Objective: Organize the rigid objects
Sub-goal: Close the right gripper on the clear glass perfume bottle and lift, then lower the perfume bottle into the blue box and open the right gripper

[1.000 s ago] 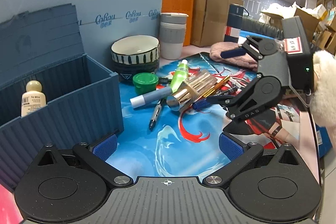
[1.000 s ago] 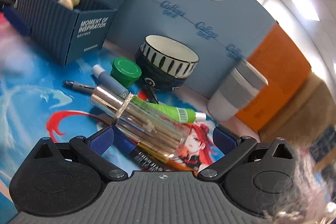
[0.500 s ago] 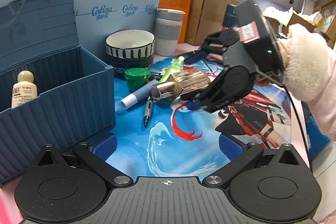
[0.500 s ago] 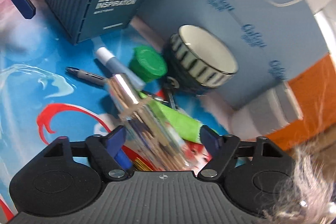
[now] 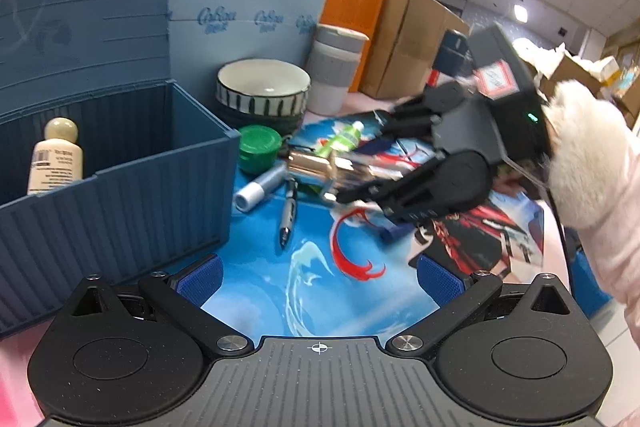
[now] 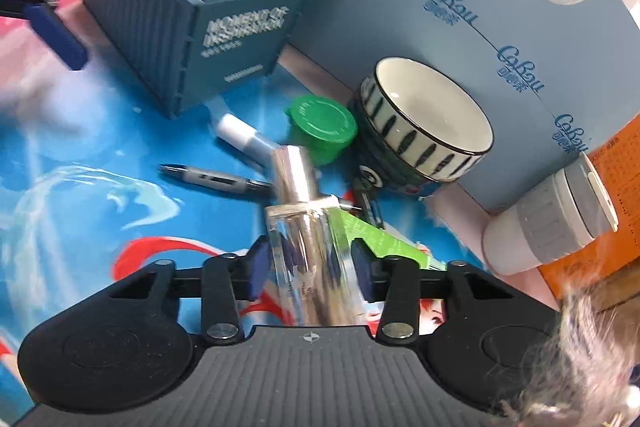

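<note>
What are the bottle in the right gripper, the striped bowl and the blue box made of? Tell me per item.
Bottle: clear body, glass or hard plastic, see-through; mirror-bright metallic-looking cap.
Striped bowl: likely glazed ceramic, with a glossy white inside.
Blue box: matte and ribbed, with printed lettering; probably plastic or stiff card.

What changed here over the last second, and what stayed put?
The right gripper swung in over the clutter and its jaws have just been closing onto the clear bottle, now between its pads. The left gripper stayed open and empty; storage box, bowl and pen unchanged.
</note>
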Tool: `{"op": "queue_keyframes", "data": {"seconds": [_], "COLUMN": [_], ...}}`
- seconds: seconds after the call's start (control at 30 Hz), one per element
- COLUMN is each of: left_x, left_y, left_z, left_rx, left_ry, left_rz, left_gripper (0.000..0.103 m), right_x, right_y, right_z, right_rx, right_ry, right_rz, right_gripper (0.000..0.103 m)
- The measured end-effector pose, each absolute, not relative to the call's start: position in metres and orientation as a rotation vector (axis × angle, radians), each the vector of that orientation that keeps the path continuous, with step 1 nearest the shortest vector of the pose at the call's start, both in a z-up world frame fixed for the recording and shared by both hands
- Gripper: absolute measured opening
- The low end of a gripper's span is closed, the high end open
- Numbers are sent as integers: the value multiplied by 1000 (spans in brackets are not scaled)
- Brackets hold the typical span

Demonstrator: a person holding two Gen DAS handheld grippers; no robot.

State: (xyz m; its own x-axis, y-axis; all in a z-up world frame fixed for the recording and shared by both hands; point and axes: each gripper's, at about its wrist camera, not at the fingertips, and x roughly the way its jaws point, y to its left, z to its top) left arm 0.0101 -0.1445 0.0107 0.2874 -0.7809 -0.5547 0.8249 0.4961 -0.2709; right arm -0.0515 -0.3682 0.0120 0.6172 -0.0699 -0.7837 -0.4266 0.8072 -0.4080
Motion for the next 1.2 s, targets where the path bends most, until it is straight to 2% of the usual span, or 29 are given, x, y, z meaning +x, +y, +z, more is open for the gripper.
{"op": "queue_keyframes", "data": {"seconds": [0.33,0.53,0.7,0.9,1.2], "left_x": [22,46,75,93,98], "left_y": [-120,-53,-4,21,22], "left_z": [34,66,70,65,55], "left_rx": [-46,-253,-343,-446,-431], "left_ry": [646,532,526,544,581], "left_rz": [-1032,-879,-679,-622,-641], "left_gripper": [103,103,103,103,103], "right_x": [-91,-102,-78,-13,42], "right_y": [-343,-313,-277,-233,-209], "right_z": [47,86,104,90,72], "right_rx": [-647,-682,-697,-762,-785], "right_ry": [782,601,485,539,648], "right_rz": [212,227,324,439,504], "right_gripper": [36,36,36,36,34]}}
